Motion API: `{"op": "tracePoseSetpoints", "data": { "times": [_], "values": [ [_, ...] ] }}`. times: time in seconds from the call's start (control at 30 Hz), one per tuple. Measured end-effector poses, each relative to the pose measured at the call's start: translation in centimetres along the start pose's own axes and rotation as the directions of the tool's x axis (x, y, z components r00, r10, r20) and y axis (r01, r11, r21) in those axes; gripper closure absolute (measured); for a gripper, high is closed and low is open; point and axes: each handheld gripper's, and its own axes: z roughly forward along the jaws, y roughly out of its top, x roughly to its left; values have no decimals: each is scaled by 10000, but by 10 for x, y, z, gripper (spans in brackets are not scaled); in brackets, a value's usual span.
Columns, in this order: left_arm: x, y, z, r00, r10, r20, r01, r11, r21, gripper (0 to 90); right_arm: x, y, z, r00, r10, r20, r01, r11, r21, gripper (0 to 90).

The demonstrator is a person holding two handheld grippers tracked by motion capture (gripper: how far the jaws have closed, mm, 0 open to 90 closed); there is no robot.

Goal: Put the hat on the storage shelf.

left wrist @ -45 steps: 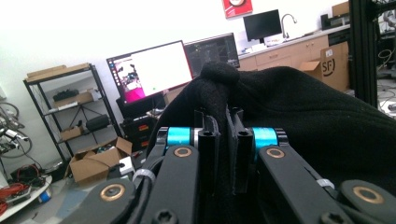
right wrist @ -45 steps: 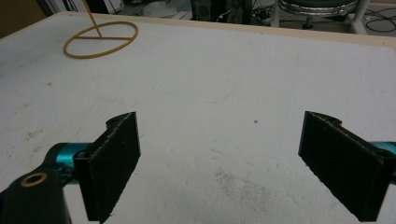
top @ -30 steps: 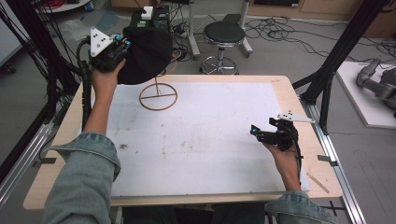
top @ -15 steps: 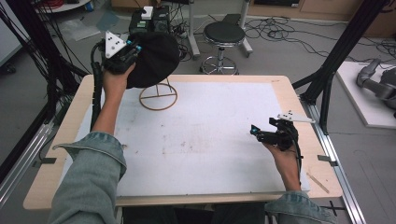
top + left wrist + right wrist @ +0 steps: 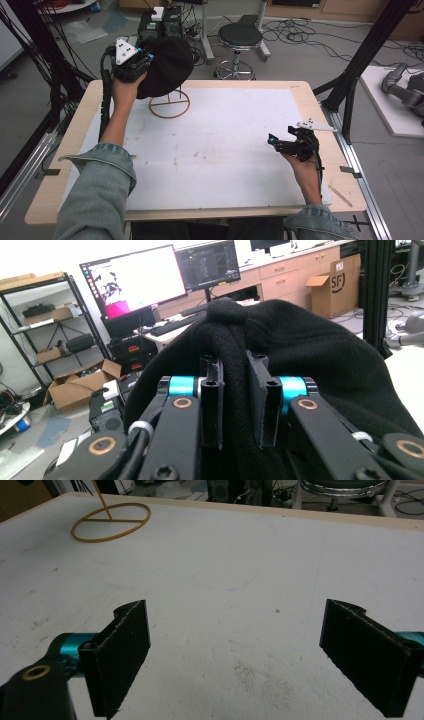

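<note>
A black knit hat hangs above the far left of the table, draped over the top of a gold wire stand whose ring base rests on the white mat. My left gripper is shut on a fold of the hat, and the cloth bulges up between its jaws in the left gripper view. My right gripper hovers low over the mat's right side. It is open, with bare mat between its pads. The stand's base and a bit of its stem lie far ahead of it.
The white mat covers most of the wooden table. Black frame posts rise at the table's right and left sides. A black stool and black boxes stand on the floor beyond the far edge.
My left gripper has carried the hat to the right, from left of the stand to over its stem. The right gripper has stayed where it was, still open.
</note>
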Motion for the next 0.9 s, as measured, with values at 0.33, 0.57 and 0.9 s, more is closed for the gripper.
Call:
{"op": "tracePoseSetpoints", "data": {
  "times": [0.33,0.57,0.9],
  "values": [
    [3,-7,0,9996,-276,92,273,9993,262,640,1,0,1,10000,10,-2,-10,10000,5,124],
    [6,-9,-2,9985,-535,117,531,9981,314,543,1,0,1,10000,5,-5,-5,10000,33,124],
    [10,-10,-8,9983,-563,139,558,9978,354,517,1,0,1,10000,-17,-3,17,10000,31,124]
  ]
}}
